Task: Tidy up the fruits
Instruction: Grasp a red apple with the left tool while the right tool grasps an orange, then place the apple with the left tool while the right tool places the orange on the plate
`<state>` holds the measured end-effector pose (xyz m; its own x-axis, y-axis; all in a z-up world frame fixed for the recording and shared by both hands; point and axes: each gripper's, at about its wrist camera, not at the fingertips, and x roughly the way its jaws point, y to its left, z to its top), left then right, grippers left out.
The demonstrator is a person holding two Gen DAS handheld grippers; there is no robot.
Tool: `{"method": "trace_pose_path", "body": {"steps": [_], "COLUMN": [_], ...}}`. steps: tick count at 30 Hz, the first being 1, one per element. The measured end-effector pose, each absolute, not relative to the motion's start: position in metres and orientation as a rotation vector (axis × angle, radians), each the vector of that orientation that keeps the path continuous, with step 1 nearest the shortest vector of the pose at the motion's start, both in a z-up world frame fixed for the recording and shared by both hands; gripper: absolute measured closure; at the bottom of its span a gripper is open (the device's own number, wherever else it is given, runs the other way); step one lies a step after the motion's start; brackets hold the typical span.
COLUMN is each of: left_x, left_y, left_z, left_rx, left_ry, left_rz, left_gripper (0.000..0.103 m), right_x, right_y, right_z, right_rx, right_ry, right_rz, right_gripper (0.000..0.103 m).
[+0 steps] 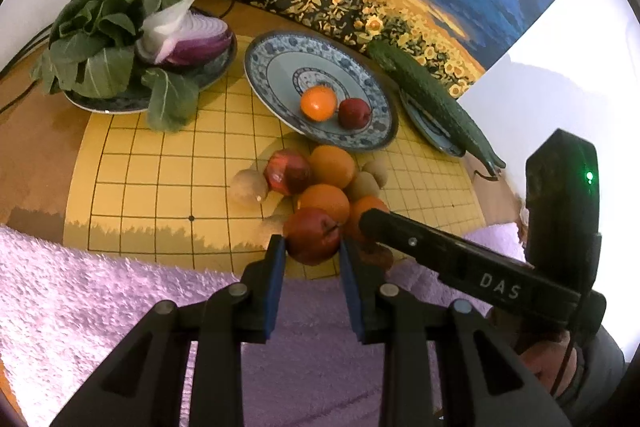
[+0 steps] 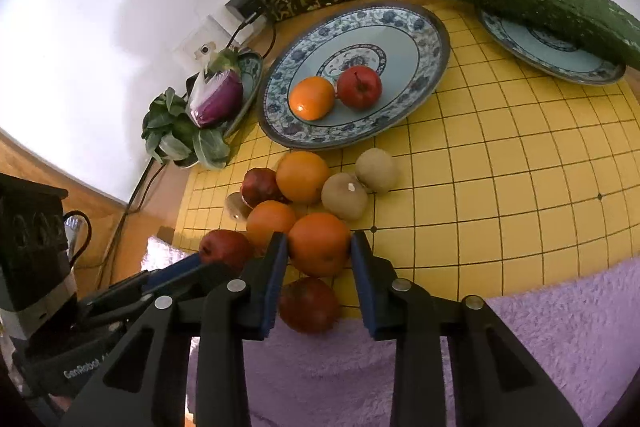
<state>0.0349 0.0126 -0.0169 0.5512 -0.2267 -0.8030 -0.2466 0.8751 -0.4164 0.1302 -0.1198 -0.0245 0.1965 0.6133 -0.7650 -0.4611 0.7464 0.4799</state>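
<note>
Left claw [image 1: 312, 247] grips a round dark-red apple [image 1: 313, 235]; right claw [image 2: 319, 253] clamps a glossy round orange [image 2: 319, 244].

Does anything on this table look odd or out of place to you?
Mainly the cucumber: far longer than its small plate, it overhangs both rims. The loose fruit pile sits on the yellow grid mat, not the big plate. Nothing looks spilled or broken.

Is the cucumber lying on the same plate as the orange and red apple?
No. In the right wrist view the cucumber rests across a separate plate, right of the large plate holding the orange and apple.
</note>
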Motion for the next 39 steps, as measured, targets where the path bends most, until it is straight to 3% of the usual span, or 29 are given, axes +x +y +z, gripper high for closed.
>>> {"method": "trace_pose_path", "body": {"steps": [39], "left_x": [0.105], "left_y": [0.041], "left_z": [0.008], "left_rx": [-0.468], "left_ry": [0.942], "left_rz": [-0.022], "left_gripper": [0.074], "right_x": [0.179], "right_y": [-0.118], "right_z": [0.023], "right_rx": [0.174], "right_ry": [1.040], "right_rz": [0.725], "right_gripper": [0.070]}}
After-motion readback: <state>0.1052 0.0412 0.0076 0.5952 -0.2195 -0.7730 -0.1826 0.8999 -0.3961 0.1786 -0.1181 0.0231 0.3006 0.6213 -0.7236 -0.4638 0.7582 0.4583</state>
